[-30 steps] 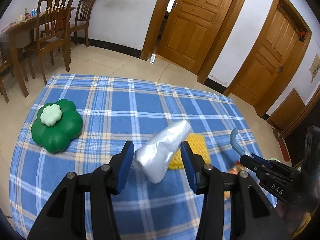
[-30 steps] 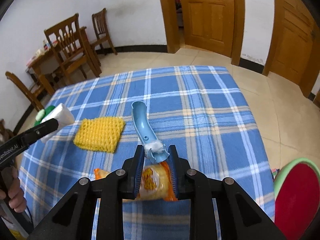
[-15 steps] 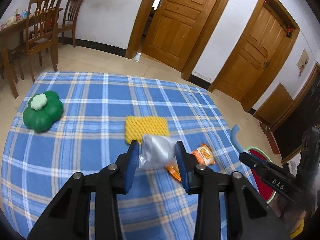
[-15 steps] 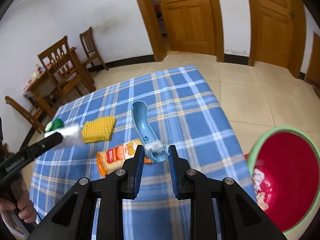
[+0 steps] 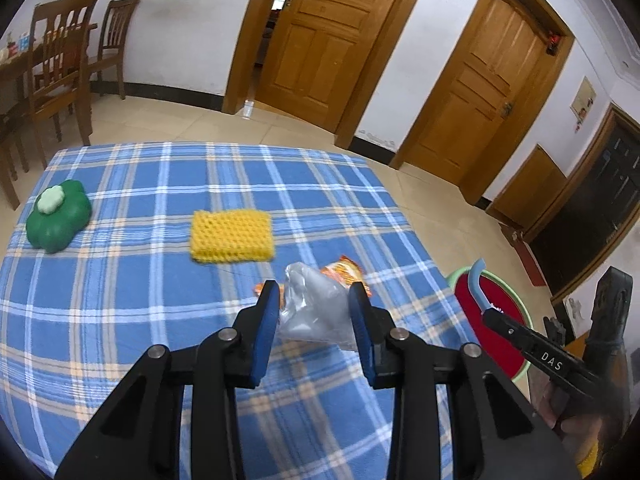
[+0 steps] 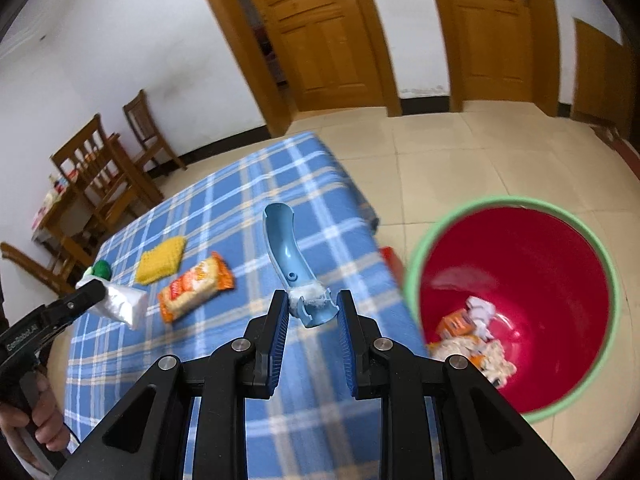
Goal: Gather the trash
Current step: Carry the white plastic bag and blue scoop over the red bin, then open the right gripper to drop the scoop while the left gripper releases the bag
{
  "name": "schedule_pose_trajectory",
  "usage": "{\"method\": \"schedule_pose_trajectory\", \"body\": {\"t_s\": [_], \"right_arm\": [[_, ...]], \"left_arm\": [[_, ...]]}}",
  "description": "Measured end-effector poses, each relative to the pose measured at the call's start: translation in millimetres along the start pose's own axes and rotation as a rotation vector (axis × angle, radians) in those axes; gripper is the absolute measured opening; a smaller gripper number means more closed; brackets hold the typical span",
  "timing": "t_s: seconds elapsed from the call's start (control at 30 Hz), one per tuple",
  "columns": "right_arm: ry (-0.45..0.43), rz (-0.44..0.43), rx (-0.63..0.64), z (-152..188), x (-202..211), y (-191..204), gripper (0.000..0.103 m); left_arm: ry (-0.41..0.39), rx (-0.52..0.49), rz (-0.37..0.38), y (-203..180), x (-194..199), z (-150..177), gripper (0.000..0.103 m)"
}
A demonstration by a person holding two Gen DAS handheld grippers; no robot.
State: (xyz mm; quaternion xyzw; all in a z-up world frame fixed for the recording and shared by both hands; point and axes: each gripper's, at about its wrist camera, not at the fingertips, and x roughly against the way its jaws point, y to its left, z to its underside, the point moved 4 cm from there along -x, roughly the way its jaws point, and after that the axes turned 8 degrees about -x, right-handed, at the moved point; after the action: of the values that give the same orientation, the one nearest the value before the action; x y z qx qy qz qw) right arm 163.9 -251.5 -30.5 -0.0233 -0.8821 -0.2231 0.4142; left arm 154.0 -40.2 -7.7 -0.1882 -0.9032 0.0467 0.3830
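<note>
My left gripper [image 5: 314, 300] is shut on a crumpled silver foil wrapper [image 5: 312, 308] and holds it above the blue plaid tablecloth [image 5: 160, 280]. It also shows in the right wrist view [image 6: 120, 300]. My right gripper [image 6: 312, 308] is shut on a curved light-blue plastic piece [image 6: 288, 256], held near the table's right edge beside a red bin with a green rim [image 6: 516, 308] on the floor. The bin holds several scraps. An orange snack packet [image 6: 196, 286] lies on the cloth.
A yellow sponge [image 5: 230, 236] and a green flower-shaped object [image 5: 58, 216] lie on the cloth. Wooden chairs [image 5: 60, 72] and a table stand at the far left. Wooden doors [image 5: 316, 40] line the back wall. Tiled floor surrounds the table.
Both grippers have swung right toward the bin with their items. The left closed on the foil wrapper and lifted it. The snack packet now lies uncovered on the cloth.
</note>
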Motion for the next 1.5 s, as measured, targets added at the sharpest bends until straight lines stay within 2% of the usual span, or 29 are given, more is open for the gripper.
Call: {"method": "schedule_pose_trajectory", "body": {"t_s": [0.43,0.63,1.5], "right_arm": [[-0.026,0.102,-0.152,8.5,24.5,-80.2,0.026],[-0.025,0.115,-0.208,12.3,26.9,-105.4,0.026],[-0.070,0.142,-0.353,21.5,54.6,-175.7,0.029]], "left_arm": [[0.039,-0.102,0.063,-62.0,-14.8,3.0,0.036],[0.066,-0.150,0.086,-90.1,-25.7,3.8,0.036],[0.195,-0.364,0.225,-222.5,-92.6,19.1,0.036]]}}
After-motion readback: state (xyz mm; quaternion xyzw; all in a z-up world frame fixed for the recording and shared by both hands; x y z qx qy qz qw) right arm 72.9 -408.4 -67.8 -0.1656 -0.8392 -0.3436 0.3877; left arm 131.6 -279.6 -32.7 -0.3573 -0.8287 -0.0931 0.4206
